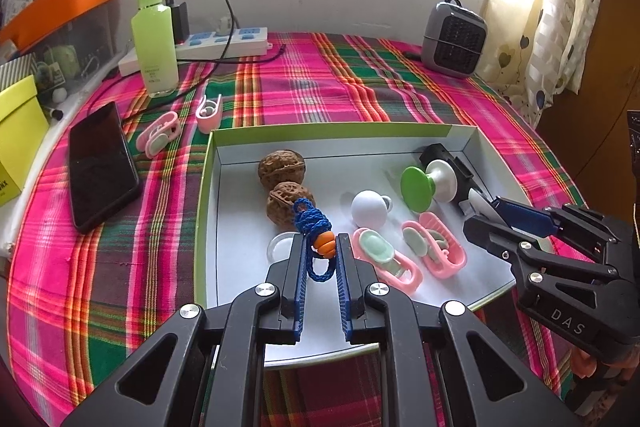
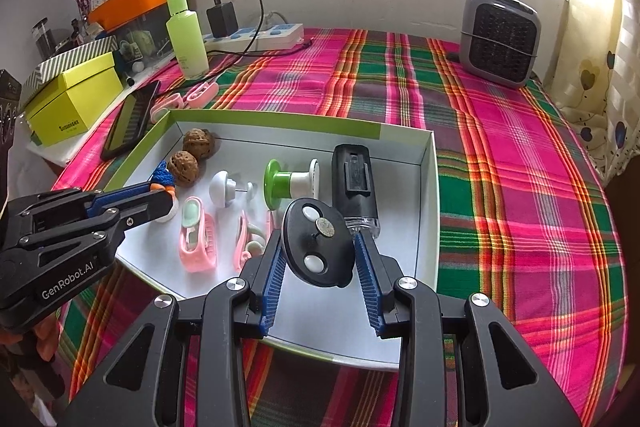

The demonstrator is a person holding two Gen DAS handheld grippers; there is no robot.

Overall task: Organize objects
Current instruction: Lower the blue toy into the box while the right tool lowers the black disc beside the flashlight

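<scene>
A white tray with a green rim (image 1: 320, 129) (image 2: 280, 119) lies on the plaid cloth. My left gripper (image 1: 321, 243) (image 2: 164, 193) is shut on a blue cord with orange beads (image 1: 320, 239) (image 2: 162, 175), low over the tray's left side beside two walnuts (image 1: 282, 169). Over the tray's near right part, my right gripper (image 2: 318, 239) (image 1: 486, 213) is shut on a black oval disc with two white buttons (image 2: 318, 251). The tray also holds two pink clips (image 1: 434, 241), a white knob (image 1: 368, 209), a green-and-white spool (image 1: 420, 187) and a black box (image 2: 354, 183).
Left of the tray, two more pink clips (image 1: 158, 137) (image 1: 208, 113) and a black phone (image 1: 100, 167) lie on the cloth. A green bottle (image 1: 154, 35), a power strip (image 1: 224, 41), a grey heater (image 1: 454, 39) and a yellow box (image 2: 76, 99) stand at the back and left.
</scene>
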